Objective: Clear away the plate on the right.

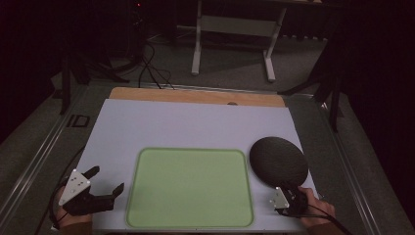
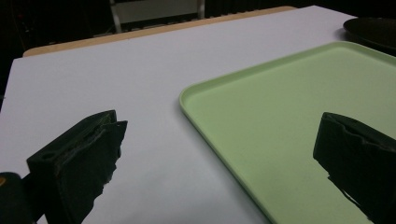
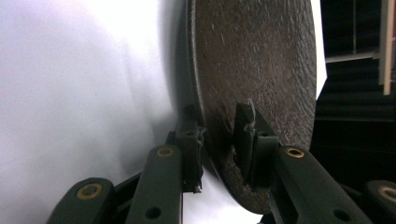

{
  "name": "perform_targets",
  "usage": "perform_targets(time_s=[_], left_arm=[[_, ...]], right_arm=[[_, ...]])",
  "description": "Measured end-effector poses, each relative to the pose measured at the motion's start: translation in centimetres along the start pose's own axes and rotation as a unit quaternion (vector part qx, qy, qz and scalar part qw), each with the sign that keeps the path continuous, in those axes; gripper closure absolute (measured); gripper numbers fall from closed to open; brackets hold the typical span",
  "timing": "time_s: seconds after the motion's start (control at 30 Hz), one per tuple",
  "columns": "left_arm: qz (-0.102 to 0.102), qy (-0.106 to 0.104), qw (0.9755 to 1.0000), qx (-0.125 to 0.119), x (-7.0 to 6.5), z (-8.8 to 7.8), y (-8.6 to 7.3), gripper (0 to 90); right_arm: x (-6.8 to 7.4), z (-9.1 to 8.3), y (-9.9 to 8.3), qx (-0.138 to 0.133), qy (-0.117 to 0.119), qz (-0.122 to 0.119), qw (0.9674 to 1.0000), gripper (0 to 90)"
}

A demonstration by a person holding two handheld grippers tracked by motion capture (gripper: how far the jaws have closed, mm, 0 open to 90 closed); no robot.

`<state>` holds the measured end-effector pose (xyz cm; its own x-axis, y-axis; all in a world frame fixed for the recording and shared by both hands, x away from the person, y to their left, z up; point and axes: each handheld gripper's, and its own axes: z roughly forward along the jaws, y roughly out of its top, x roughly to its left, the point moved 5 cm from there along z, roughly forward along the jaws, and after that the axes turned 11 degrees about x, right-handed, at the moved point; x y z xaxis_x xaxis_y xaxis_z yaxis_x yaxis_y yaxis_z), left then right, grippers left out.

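**Rim grip on the dark plate**

Your right gripper [image 3: 219, 140] has its 2 jaws narrowed over the near rim of the dark plate [image 1: 279, 160], 1 above and 1 below; whether the pads press yet I cannot tell. The plate sits at the high view's lower right, beside the green tray [image 1: 190, 188]. It looks stiff, rough-speckled, probably heavy and breakable, so bite deep on the rim. Your left gripper [image 1: 105, 182] stands wide, holding nothing, lower left.
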<state>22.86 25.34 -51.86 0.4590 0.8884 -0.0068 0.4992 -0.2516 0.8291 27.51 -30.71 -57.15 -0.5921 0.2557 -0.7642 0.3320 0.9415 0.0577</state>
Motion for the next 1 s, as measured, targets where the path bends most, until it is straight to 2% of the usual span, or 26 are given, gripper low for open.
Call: perform_targets(time_s=[0.23, 0.53, 0.67, 0.7, 0.77, 1.0], left_arm=[[-0.002, -0.001, 1.0, -0.001, 0.0, 0.1, 0.0, 1.0], [-0.008, -0.002, 1.0, -0.003, 0.1, 0.0, 0.0, 1.0], [-0.01, -0.001, 0.9999, -0.003, 0.2, 0.0, 0.0, 1.0], [-0.011, -0.001, 0.9999, -0.003, 0.2, 0.0, 0.0, 1.0], [-0.011, 0.0, 0.9999, -0.003, 0.3, 0.0, -0.1, 1.0], [-0.015, -0.001, 0.9999, -0.005, 0.4, 0.0, -0.1, 1.0]], right_arm=[[0.3, 0.4, 0.3, 0.003, -0.04, -0.043, 0.9983, 72.6], [0.5, 0.5, 0.9, 0.021, -0.062, -0.075, 0.995, 78.0], [0.6, 0.4, 1.3, 0.028, -0.071, -0.081, 0.9938, 80.1], [0.4, 0.0, 1.7, 0.027, -0.083, -0.08, 0.993, 82.5], [0.0, -0.3, 2.1, 0.024, -0.09, -0.074, 0.9929, 84.5], [-0.9, -0.9, 3.0, 0.022, -0.088, -0.066, 0.9937, 86.1]])
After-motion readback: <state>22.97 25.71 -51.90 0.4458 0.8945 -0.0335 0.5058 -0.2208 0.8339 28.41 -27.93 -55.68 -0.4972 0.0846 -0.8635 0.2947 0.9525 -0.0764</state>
